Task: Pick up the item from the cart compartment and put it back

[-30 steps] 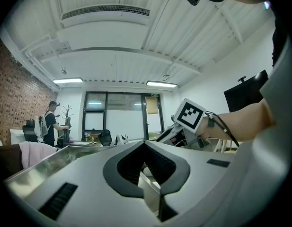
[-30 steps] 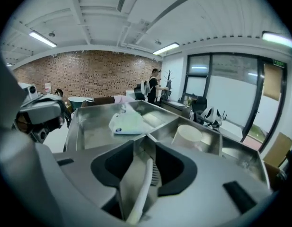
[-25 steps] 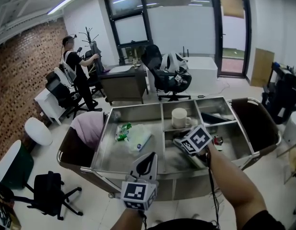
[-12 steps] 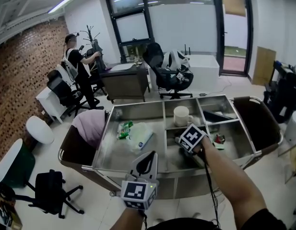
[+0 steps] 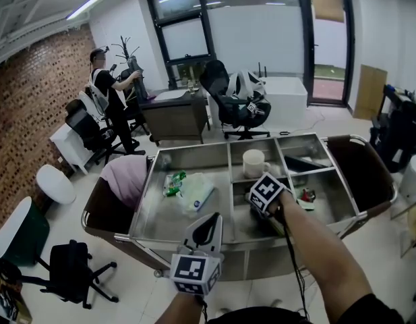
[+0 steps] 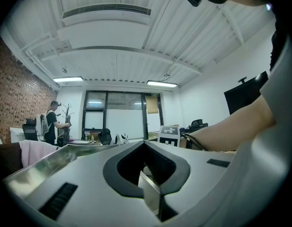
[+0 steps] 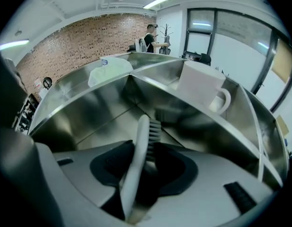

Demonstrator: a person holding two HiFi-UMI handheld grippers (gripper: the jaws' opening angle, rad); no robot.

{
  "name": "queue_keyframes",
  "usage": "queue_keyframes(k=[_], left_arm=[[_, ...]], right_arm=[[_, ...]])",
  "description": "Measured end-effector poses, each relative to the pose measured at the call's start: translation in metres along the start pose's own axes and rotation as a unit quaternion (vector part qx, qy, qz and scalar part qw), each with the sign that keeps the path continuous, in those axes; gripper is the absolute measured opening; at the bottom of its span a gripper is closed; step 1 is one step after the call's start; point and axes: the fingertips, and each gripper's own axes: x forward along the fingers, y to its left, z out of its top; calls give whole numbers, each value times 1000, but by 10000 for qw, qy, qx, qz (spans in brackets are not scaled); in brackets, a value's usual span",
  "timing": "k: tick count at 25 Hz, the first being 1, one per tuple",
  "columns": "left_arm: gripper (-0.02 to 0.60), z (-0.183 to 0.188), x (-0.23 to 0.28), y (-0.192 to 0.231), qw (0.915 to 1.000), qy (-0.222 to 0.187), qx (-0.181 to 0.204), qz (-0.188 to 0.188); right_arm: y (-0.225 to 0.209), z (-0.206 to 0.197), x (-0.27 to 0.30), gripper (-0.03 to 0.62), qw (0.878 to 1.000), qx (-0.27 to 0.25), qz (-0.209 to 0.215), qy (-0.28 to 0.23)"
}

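Left gripper (image 5: 206, 227) unmoved since the earlier frame, at the cart's (image 5: 143, 198) front rim, jaws together, nothing between them. The big left compartment holds plastic packets (image 5: 191, 189) with bare floor around them. Right gripper (image 5: 261, 211) has dropped lower into the front middle compartment. Its jaws have just been opening and stand wide apart, with the brush (image 7: 136, 160) between them, bristle end toward the floor. Divider walls are close on both sides. Mug (image 5: 253, 163) sits in the compartment behind.

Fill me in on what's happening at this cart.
A person works at a steel cart with a gripper in each hand. The right gripper is tipped down into the middle front compartment. A white brush stands between its jaws, which have just been opening, so it looks to be setting the brush back. A white mug stands in the compartment behind. The left gripper hovers empty at the cart's near edge, jaws together.
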Motion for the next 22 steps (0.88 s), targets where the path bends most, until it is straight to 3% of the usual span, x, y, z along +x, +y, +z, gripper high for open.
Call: queue_keyframes(k=[4, 10, 17, 22], left_arm=[[0, -1, -1, -2, 10000, -28, 11, -47], [0, 0, -3, 4, 10000, 3, -10, 49], [0, -1, -4, 2, 10000, -2, -5, 39], [0, 0, -4, 1, 10000, -8, 7, 45]], right_arm=[[3, 1, -2, 175, 9999, -7, -1, -157], [13, 8, -9, 158, 9975, 211, 341, -578], [13, 24, -36, 155, 9933, 173, 189, -1127], [23, 41, -73, 146, 9816, 102, 88, -1903]])
